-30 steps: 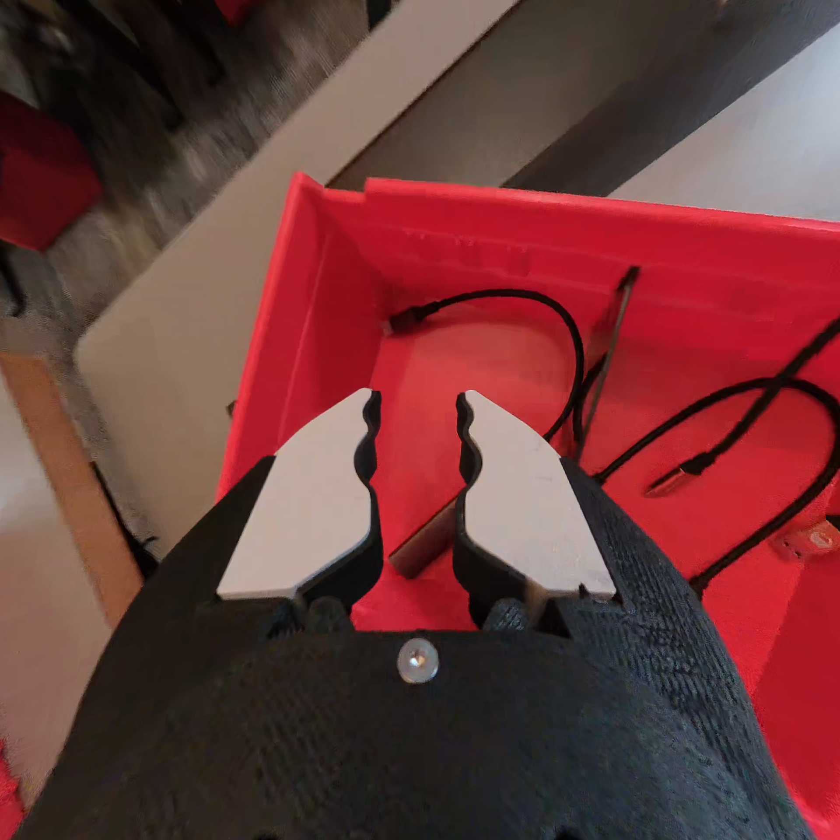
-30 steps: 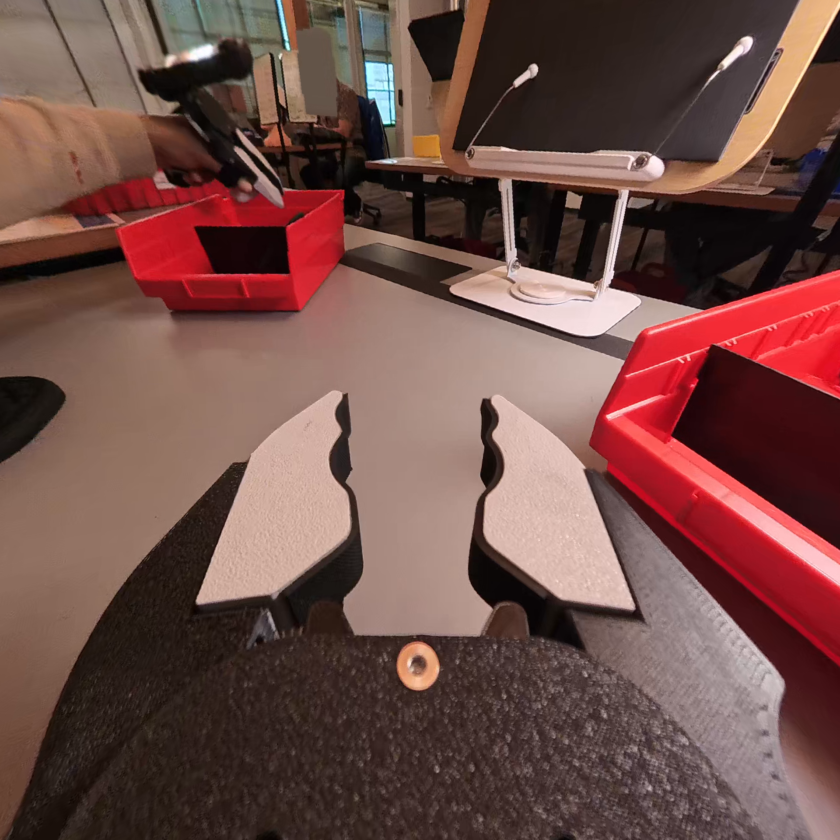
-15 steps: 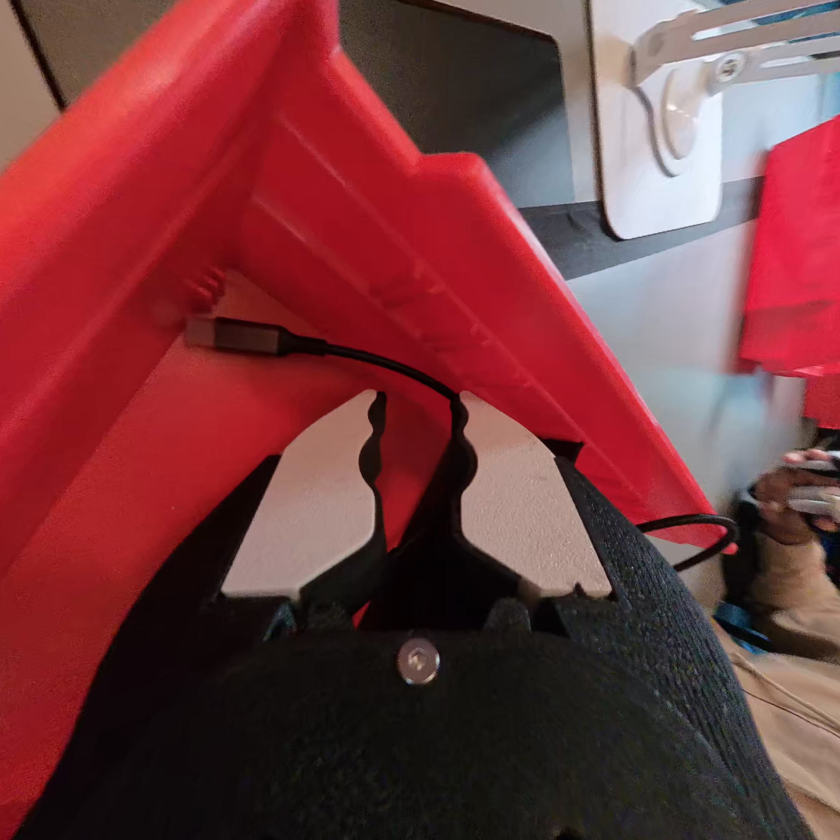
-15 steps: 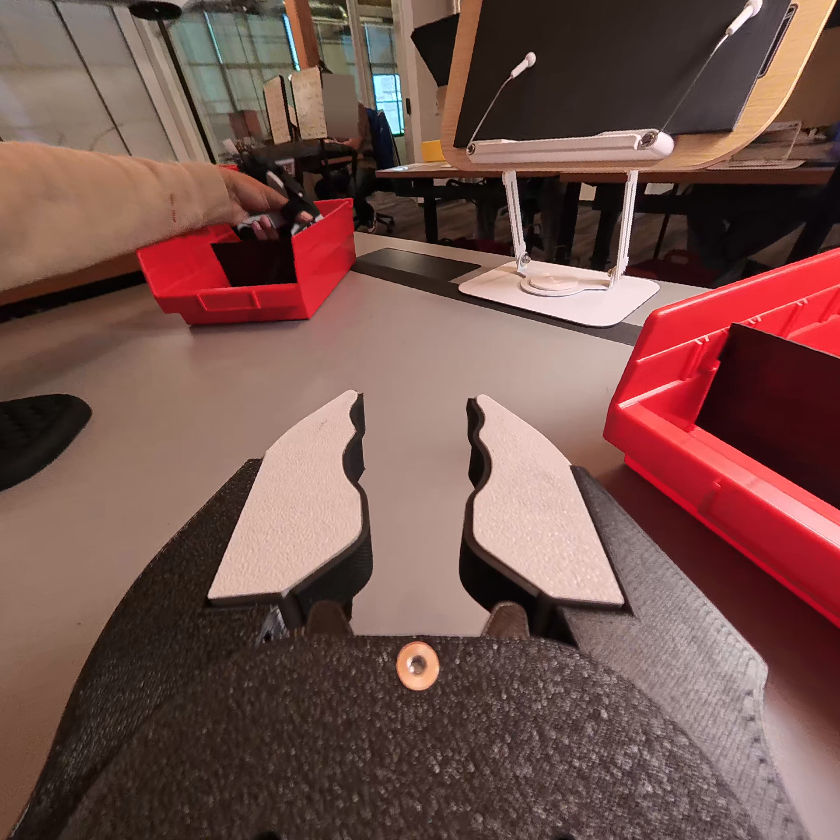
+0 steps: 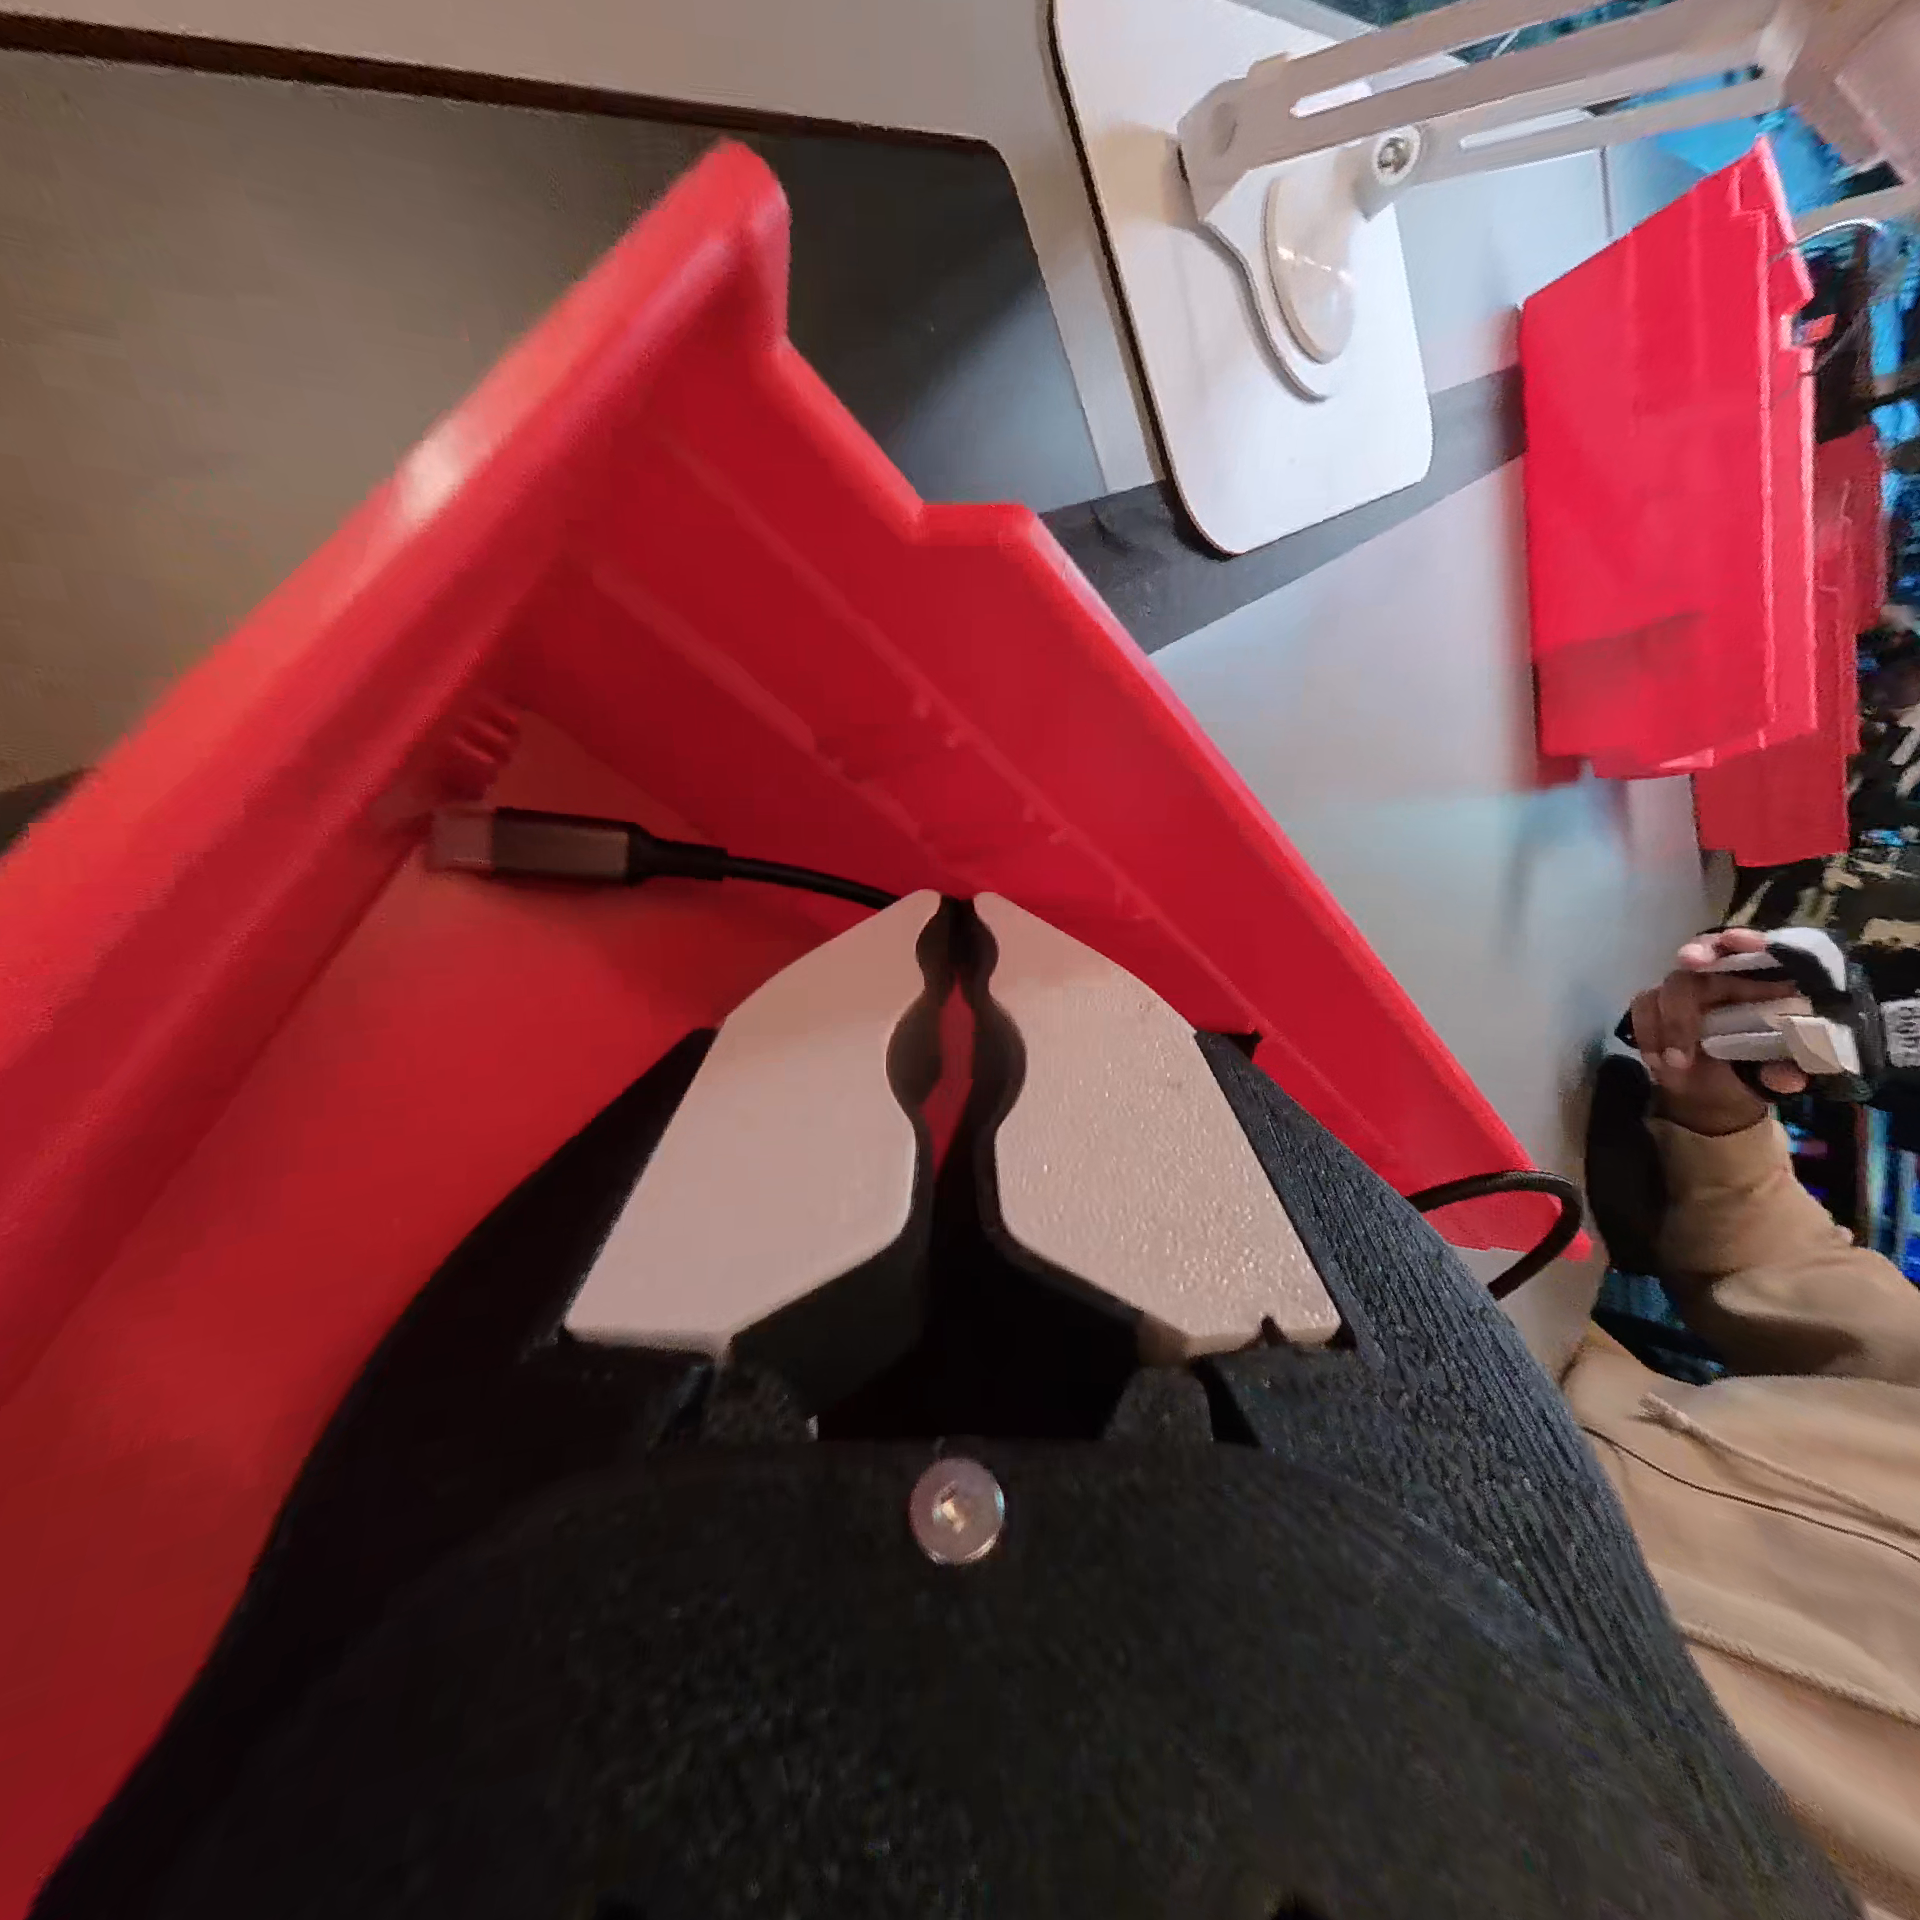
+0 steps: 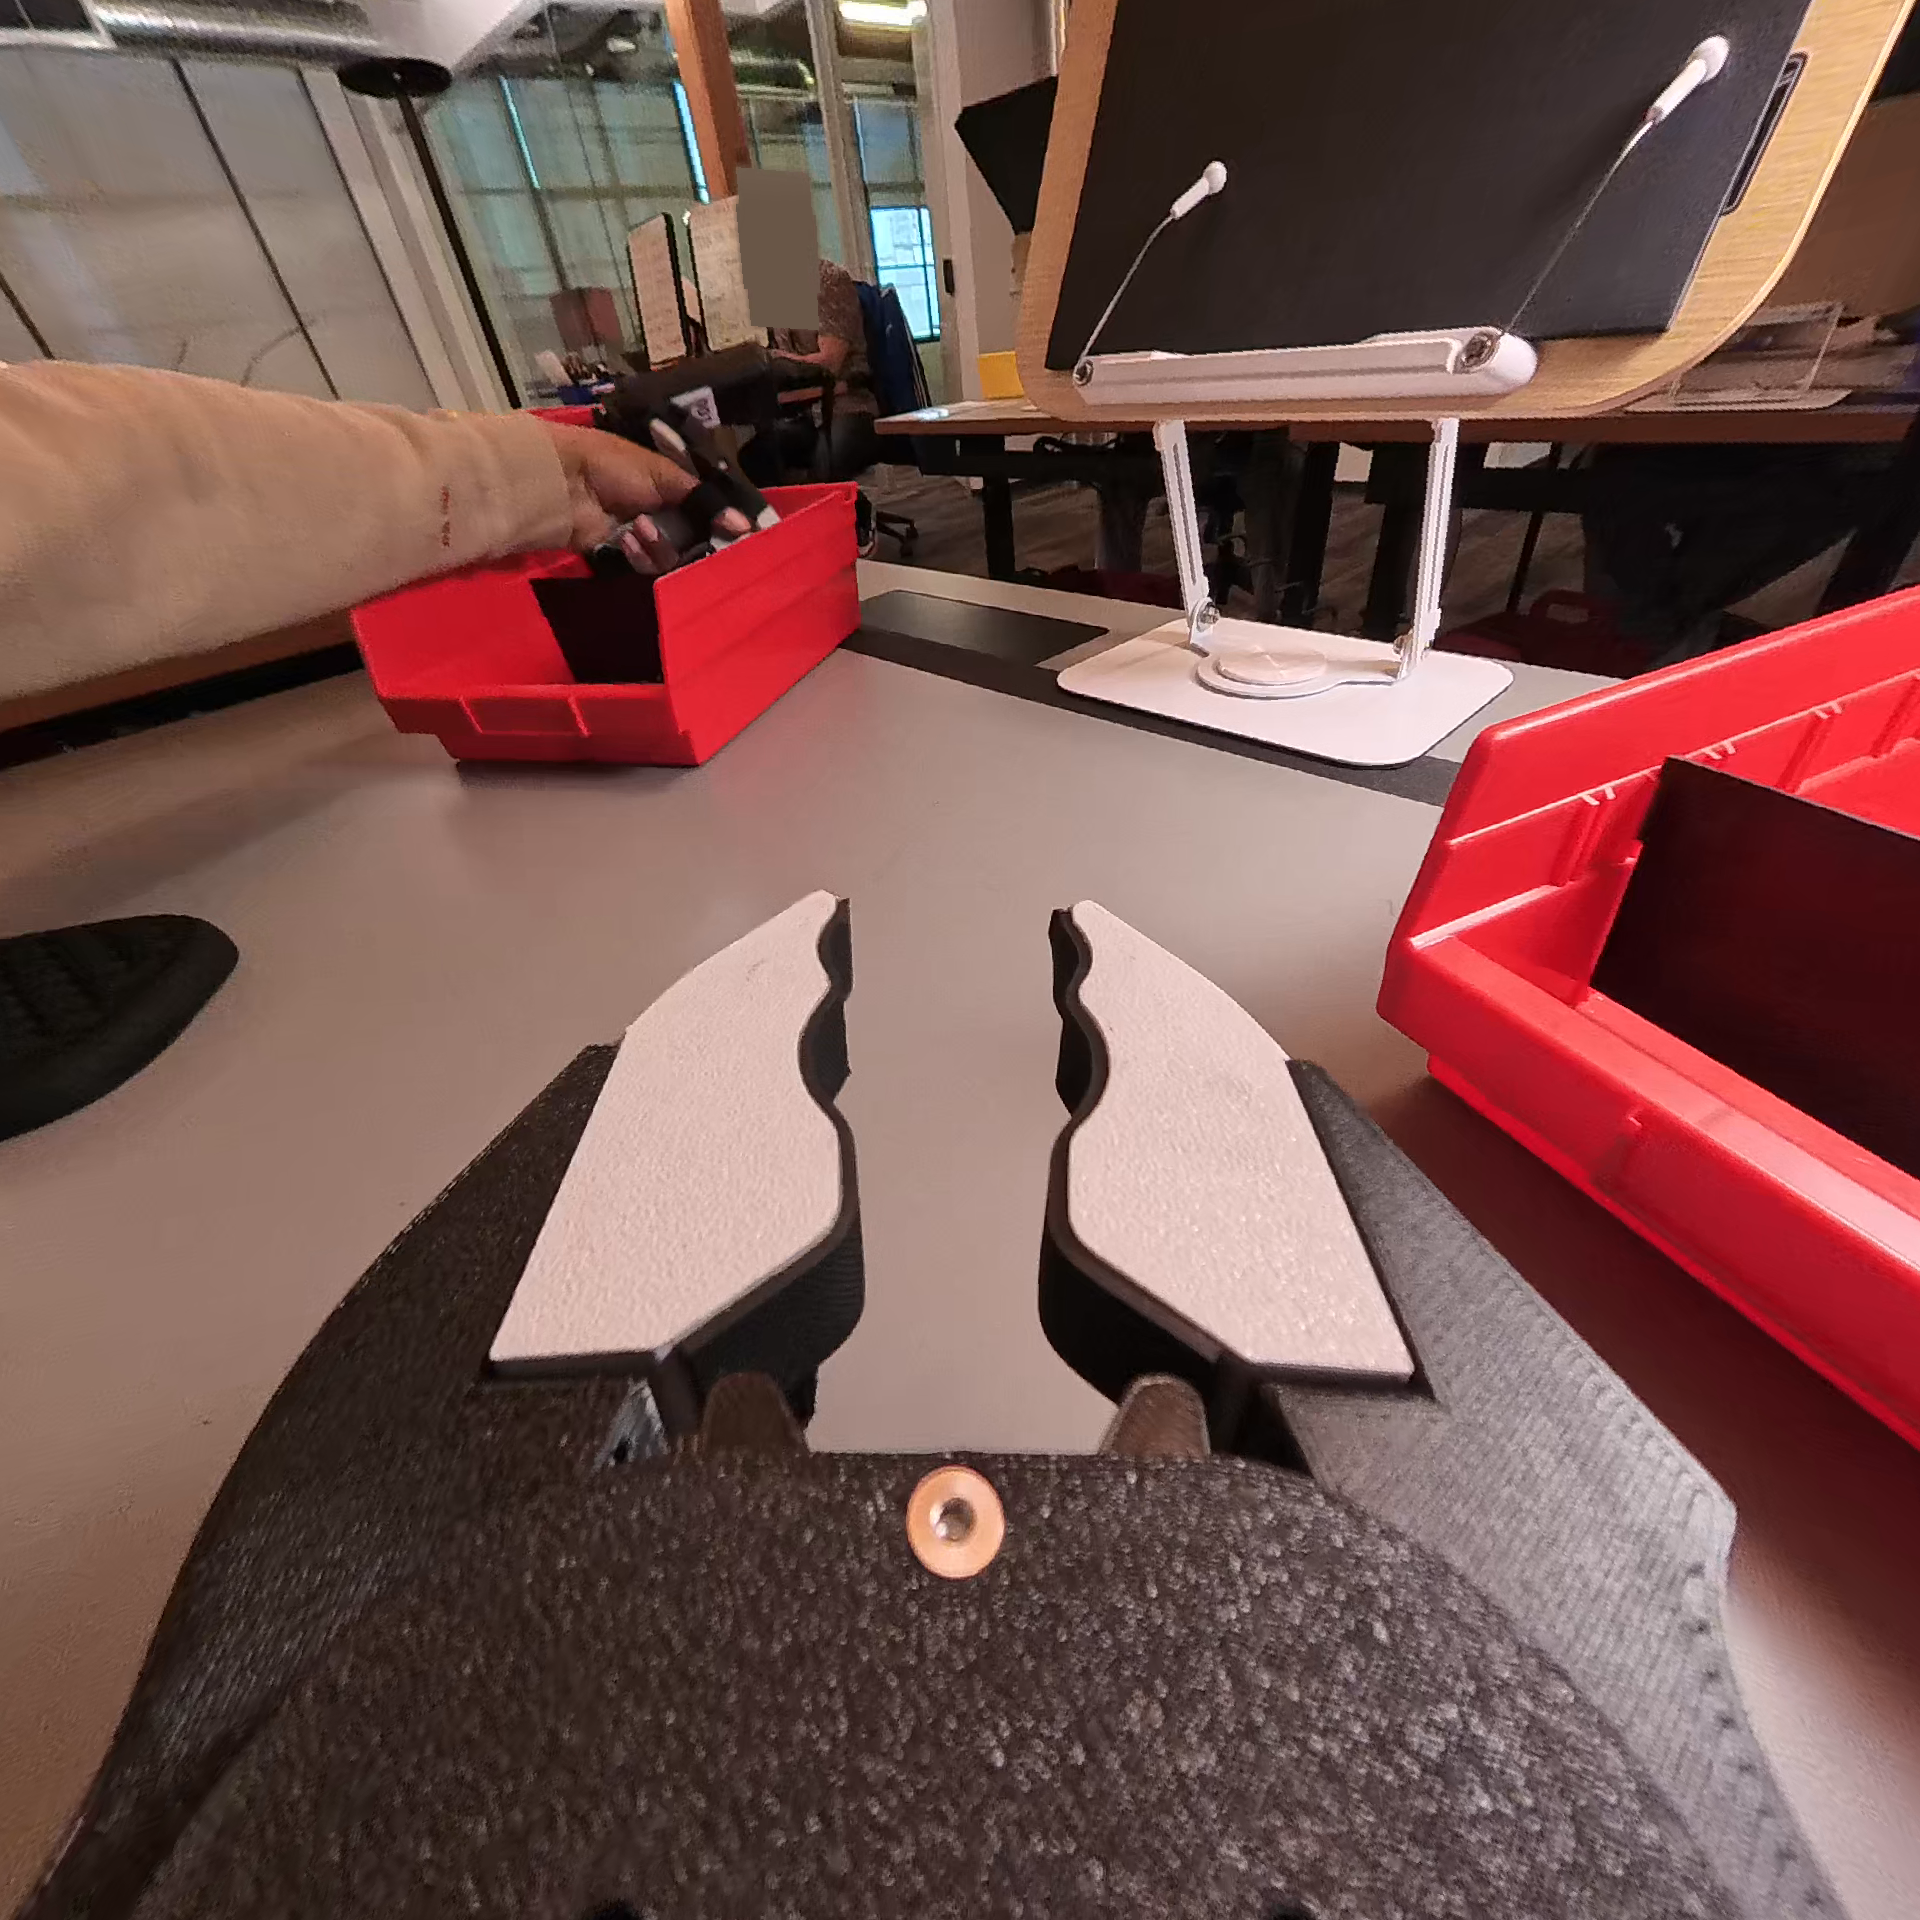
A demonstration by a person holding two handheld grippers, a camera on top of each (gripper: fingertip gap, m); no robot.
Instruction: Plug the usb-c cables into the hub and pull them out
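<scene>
Left gripper [image 5: 958, 906] clamped on usb-c cable [image 5: 774, 873] just behind its plug, inside far-left red bin [image 5: 935, 665], likely for lifting out. Right gripper [image 6: 948, 935] apart, idle over worktop [image 6: 623, 883]. Hub not visible.

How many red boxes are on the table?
2. One red box sits far off on the left, where the left tongs reach inside. The other red box is close by on the right. More could be out of view.

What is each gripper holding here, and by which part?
Left gripper pinches the black USB-C cable on its cord, behind the grey plug, inside the red bin. Right gripper is open, empty.
</scene>
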